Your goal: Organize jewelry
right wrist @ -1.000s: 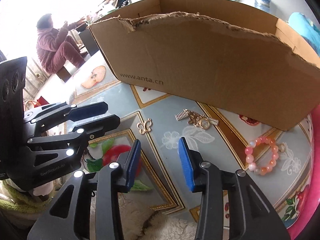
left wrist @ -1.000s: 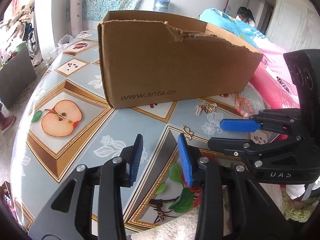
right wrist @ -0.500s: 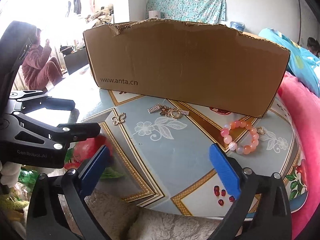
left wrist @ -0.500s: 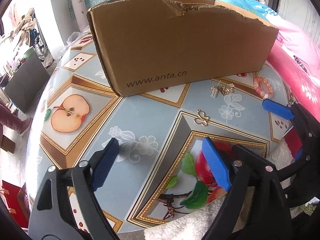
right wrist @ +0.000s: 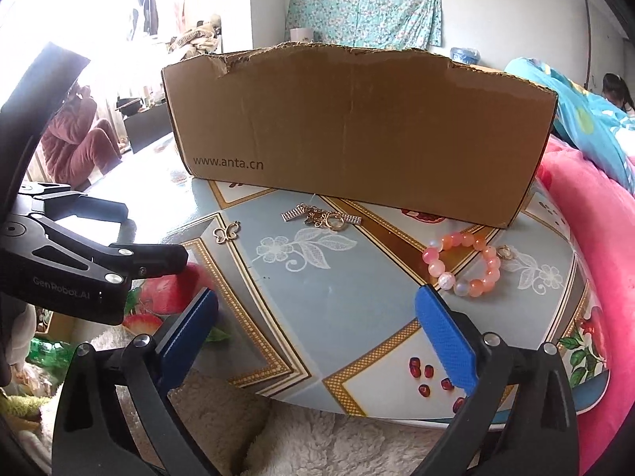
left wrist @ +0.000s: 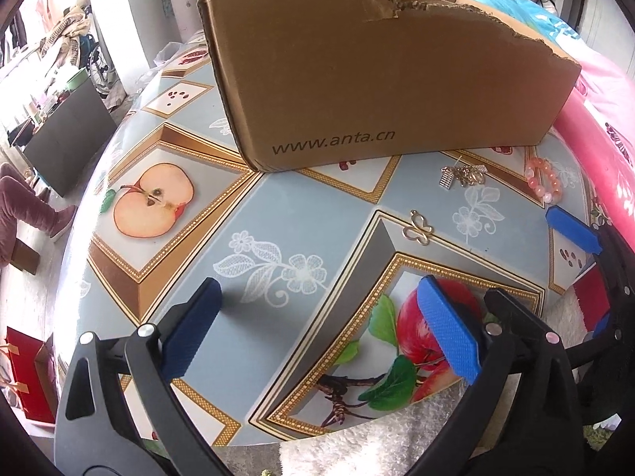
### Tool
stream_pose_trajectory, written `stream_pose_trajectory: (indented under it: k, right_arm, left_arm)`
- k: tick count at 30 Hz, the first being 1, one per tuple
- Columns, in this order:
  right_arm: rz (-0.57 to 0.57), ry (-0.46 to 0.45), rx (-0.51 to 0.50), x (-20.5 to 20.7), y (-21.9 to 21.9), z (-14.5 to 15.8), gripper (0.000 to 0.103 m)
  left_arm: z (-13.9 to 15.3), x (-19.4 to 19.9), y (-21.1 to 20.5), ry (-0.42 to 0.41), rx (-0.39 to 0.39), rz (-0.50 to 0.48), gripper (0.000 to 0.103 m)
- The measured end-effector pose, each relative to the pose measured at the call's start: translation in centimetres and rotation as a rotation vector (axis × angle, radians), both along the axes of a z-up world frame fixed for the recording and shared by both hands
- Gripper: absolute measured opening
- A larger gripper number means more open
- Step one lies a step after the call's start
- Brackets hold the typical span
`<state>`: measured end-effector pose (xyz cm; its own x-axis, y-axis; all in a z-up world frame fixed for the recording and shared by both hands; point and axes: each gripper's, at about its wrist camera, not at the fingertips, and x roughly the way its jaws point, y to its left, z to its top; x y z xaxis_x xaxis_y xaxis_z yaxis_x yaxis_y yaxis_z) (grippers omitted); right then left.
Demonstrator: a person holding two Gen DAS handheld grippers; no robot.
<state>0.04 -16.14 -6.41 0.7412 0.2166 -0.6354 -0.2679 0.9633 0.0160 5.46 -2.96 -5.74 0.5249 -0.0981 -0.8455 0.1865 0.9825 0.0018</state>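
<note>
With the left gripper (left wrist: 317, 333) and right gripper (right wrist: 317, 325) just spread wide and empty over the bench (right wrist: 357, 309), bring the right one low over the pink bead bracelet (right wrist: 462, 263) lying before the cardboard box (right wrist: 357, 131), straddling one bead strand before closing

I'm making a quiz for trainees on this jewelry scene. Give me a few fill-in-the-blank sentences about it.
1. The beaded bracelet is pink and ____.
2. The cardboard box bears the print www.____.cn.
3. The butterfly charm lies to the ____ of the gold tangle in the right wrist view.
4. Both the left hand-held gripper and the right hand-held gripper hold ____.

Missing words: orange; anta; left; nothing
</note>
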Motion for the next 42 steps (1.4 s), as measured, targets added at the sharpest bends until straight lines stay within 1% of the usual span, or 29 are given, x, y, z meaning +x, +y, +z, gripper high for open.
stream_pose_trajectory:
  k: [4, 5, 9, 13, 14, 15, 16, 18, 20, 23, 24, 30, 32, 34, 36, 42]
  right_arm:
    - [0.008, -0.008, 0.005, -0.3, -0.1, 0.1, 0.097]
    - [0.007, -0.01, 0.006, -0.4, -0.2, 0.1, 0.097]
    - [0.005, -0.016, 0.006, -0.9, -0.2, 0.1, 0.097]
    - [0.008, -0.017, 0.007, -0.7, -0.1, 0.3, 0.097]
    - [0.009, -0.017, 0.007, -0.6, -0.1, 0.3, 0.097]
    - [0.01, -0.017, 0.008, -0.6, -0.1, 0.3, 0.097]
    - [0.012, -0.017, 0.009, -0.6, -0.1, 0.3, 0.097]
    - [0.015, -0.016, 0.011, -0.6, -0.2, 0.3, 0.097]
    - [0.018, -0.016, 0.012, -0.5, -0.2, 0.3, 0.097]
    - [0.021, -0.016, 0.012, -0.6, -0.3, 0.3, 0.097]
    - [0.023, -0.016, 0.012, -0.6, -0.3, 0.3, 0.097]
    - [0.03, -0.016, 0.013, -0.3, -0.3, 0.3, 0.097]
    - [0.031, -0.016, 0.013, -0.3, -0.2, 0.3, 0.097]
    - [0.03, -0.016, 0.013, -0.3, -0.2, 0.3, 0.097]
    - [0.03, -0.016, 0.013, -0.3, -0.2, 0.3, 0.097]
    - [0.029, -0.015, 0.013, -0.3, -0.2, 0.3, 0.097]
  left_arm:
    - [0.3, 0.0, -0.3, 0.033, 0.011, 0.003, 0.096]
    - [0.5, 0.1, -0.4, 0.03, 0.011, 0.001, 0.096]
    - [2.4, 0.5, -1.6, -0.019, -0.031, -0.031, 0.095]
    - [3.0, 1.0, -3.4, -0.009, -0.06, -0.074, 0.093]
    - [3.0, 1.2, -3.9, -0.005, -0.058, -0.087, 0.086]
    - [3.0, 1.4, -4.4, 0.002, -0.05, -0.096, 0.076]
    - [2.9, 1.6, -4.8, 0.013, -0.043, -0.101, 0.072]
    - [2.5, 2.1, -5.3, 0.041, -0.044, -0.112, 0.06]
    - [2.2, 2.4, -5.8, 0.061, -0.035, -0.12, 0.055]
    - [1.9, 2.6, -6.5, 0.077, 0.004, -0.129, 0.042]
    - [1.9, 2.7, -6.9, 0.078, 0.018, -0.132, 0.041]
    - [2.4, 2.5, -7.8, 0.095, 0.03, -0.141, 0.029]
    - [2.6, 2.5, -7.9, 0.098, 0.032, -0.142, 0.027]
    - [2.8, 2.5, -7.9, 0.098, 0.033, -0.138, 0.021]
    - [2.9, 2.5, -7.6, 0.097, 0.036, -0.133, 0.012]
    - [3.5, 2.3, -7.8, 0.084, 0.036, -0.136, 0.011]
